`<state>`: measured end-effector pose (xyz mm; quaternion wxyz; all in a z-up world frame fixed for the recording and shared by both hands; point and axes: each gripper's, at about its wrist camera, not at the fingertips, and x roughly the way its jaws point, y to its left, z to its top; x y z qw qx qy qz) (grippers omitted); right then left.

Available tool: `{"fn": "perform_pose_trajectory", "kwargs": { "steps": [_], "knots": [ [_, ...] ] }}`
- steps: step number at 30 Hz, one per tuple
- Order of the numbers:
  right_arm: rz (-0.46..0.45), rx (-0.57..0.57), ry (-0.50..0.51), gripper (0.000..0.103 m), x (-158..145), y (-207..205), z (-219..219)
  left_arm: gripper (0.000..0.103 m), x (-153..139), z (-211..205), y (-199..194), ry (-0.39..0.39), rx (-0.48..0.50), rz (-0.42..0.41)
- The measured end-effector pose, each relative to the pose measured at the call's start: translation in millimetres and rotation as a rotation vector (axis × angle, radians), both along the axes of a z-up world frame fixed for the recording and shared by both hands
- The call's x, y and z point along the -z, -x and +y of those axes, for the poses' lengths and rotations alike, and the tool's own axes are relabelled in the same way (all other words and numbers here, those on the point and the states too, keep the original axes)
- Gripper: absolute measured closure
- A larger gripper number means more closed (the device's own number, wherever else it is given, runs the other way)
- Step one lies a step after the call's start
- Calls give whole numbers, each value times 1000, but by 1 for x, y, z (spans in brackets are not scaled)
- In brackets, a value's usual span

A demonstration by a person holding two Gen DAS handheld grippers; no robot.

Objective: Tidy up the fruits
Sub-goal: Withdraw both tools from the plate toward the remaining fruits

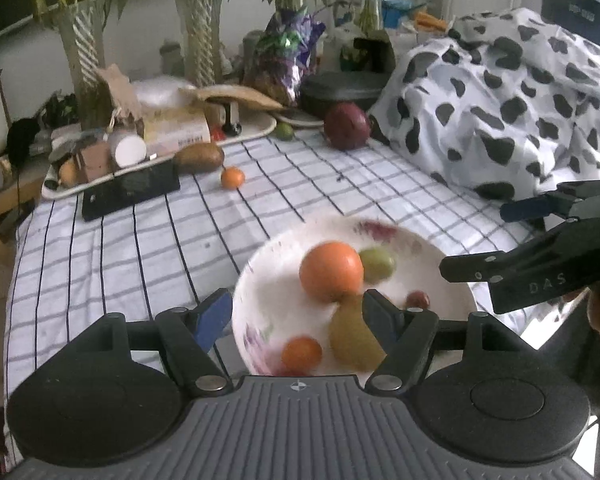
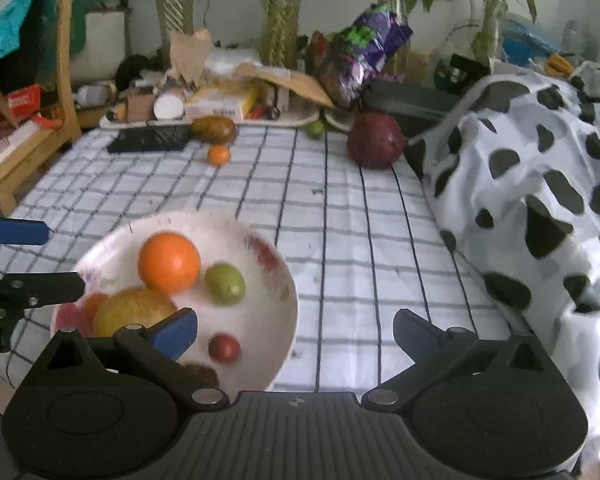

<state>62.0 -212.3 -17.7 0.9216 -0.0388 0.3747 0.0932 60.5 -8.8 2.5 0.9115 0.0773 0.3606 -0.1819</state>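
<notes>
Fruit fills a white bowl [image 2: 260, 320] near the front edge of a checked tablecloth [image 2: 340, 220]: a big orange [image 2: 169, 262], a green fruit [image 2: 225, 283], a small red one [image 2: 224, 347]. Both the left gripper [image 1: 296, 316] and right gripper [image 2: 296, 330] hover with fingers spread, empty. A tangerine [image 2: 219, 155] and purple fruit [image 2: 375, 141] sit well apart beyond.

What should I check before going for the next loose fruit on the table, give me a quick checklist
1. Left gripper open and empty: ok.
2. Right gripper open and empty: ok.
3. Bowl has room: ok, the big orange, green fruit and small red fruit leave bare space.
4. Loose fruit located: ok, small orange, dark red fruit and green fruit by the tray sit on the cloth.
5. Path to them: ok, open checked cloth.
6. Bowl steady: cannot tell, it looks blurred.
</notes>
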Motion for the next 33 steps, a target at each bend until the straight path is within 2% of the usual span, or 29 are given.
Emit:
{"fn": "perform_pose_trajectory", "kwargs": {
  "steps": [11,28,33],
  "knots": [
    [-41,2,14,0,-2,-46,-9,33,1,-7,-50,-16,46,-46],
    [-51,-35,49,0,3,-123,-2,34,14,-15,-128,-49,89,-52],
    [-51,-40,50,0,5,-146,0,40,24,-16,-151,-71,84,-47]
  ]
}}
